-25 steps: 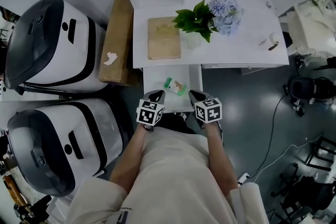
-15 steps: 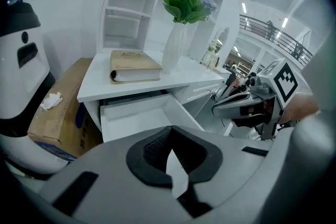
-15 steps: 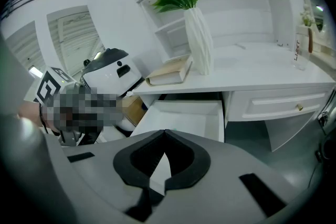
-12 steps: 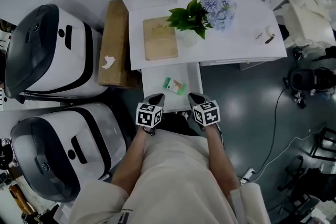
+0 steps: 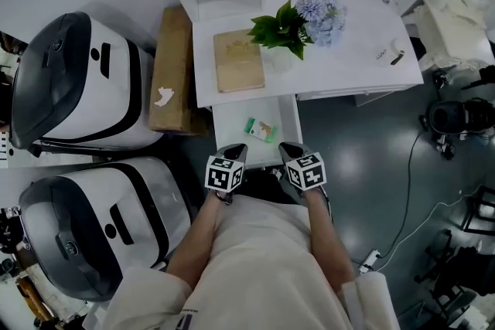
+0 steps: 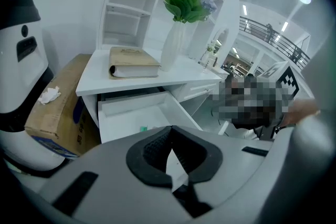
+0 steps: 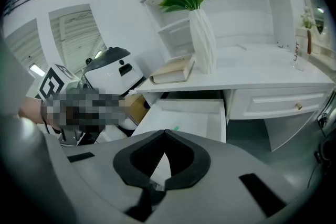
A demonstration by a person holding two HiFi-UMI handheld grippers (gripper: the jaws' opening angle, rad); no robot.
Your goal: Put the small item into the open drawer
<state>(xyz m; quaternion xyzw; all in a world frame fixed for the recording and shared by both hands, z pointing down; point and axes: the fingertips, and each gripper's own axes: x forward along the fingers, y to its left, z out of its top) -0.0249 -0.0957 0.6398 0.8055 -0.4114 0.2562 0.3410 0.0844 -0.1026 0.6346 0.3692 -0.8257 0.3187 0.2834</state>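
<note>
The small item, a green and white packet [image 5: 260, 129], lies inside the open white drawer [image 5: 226, 120] under the desk. It shows as a green speck [image 6: 143, 128] in the left gripper view and just past the jaws [image 7: 176, 128] in the right gripper view. My left gripper [image 5: 236, 148] hangs at the drawer's near edge, shut with its tips touching and nothing between them. The right gripper [image 5: 285, 146] sits beside it, also shut and empty. In their own views, the left gripper [image 6: 170, 127] and right gripper [image 7: 165, 131] both point at the drawer.
On the white desk [image 5: 348, 66] lie a tan book [image 5: 238, 60], a vase of flowers and leaves [image 5: 298, 23] and a small bottle [image 5: 397, 54]. A cardboard box [image 5: 172, 69] stands left of the desk. Two large white and black machines [image 5: 73, 81] [image 5: 100, 220] fill the left.
Both grippers stay shut at the drawer's front edge. The packet has not moved; only the head view has shifted a little.
</note>
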